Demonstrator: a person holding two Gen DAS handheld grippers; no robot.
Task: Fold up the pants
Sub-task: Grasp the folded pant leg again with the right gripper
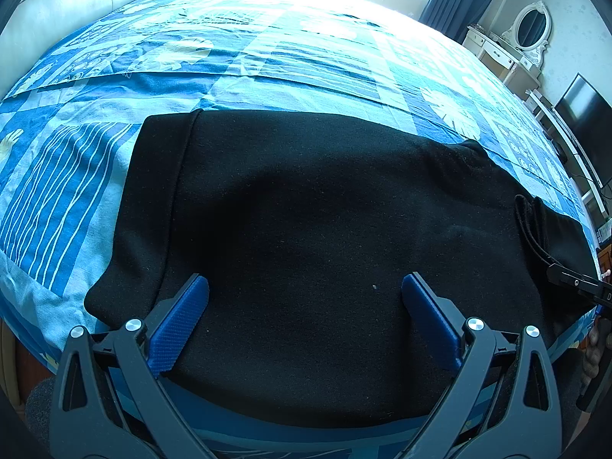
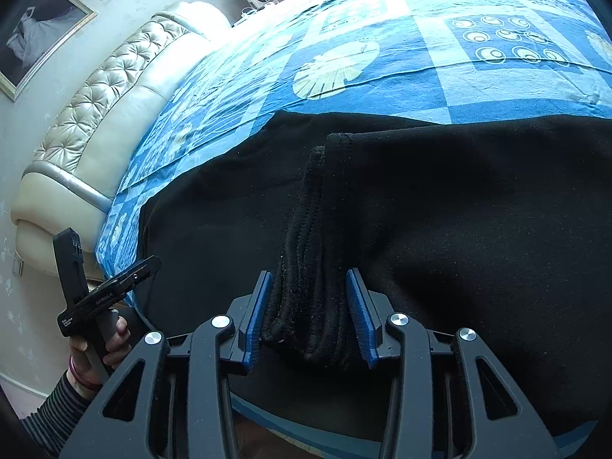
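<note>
Black pants [image 1: 306, 229] lie folded on the blue patterned bedspread [image 1: 229, 76]. My left gripper [image 1: 305, 290] is open, its blue fingers [image 1: 183, 317] wide apart just above the near part of the cloth, holding nothing. My right gripper [image 2: 310, 306] is shut on a bunched, stitched edge of the pants [image 2: 306, 267], which stands up as a ridge between the blue pads [image 2: 260, 306]. The rest of the pants [image 2: 459, 229] spread flat to the right. That ridge and the right gripper's tip show at the right edge of the left wrist view [image 1: 570, 279].
A tufted cream headboard [image 2: 95, 114] is at the bed's left end. A white dressing table with an oval mirror [image 1: 528, 30] and a dark TV [image 1: 581, 114] stand beyond the bed's right side. The bed's near edge [image 1: 306, 436] is right below the grippers.
</note>
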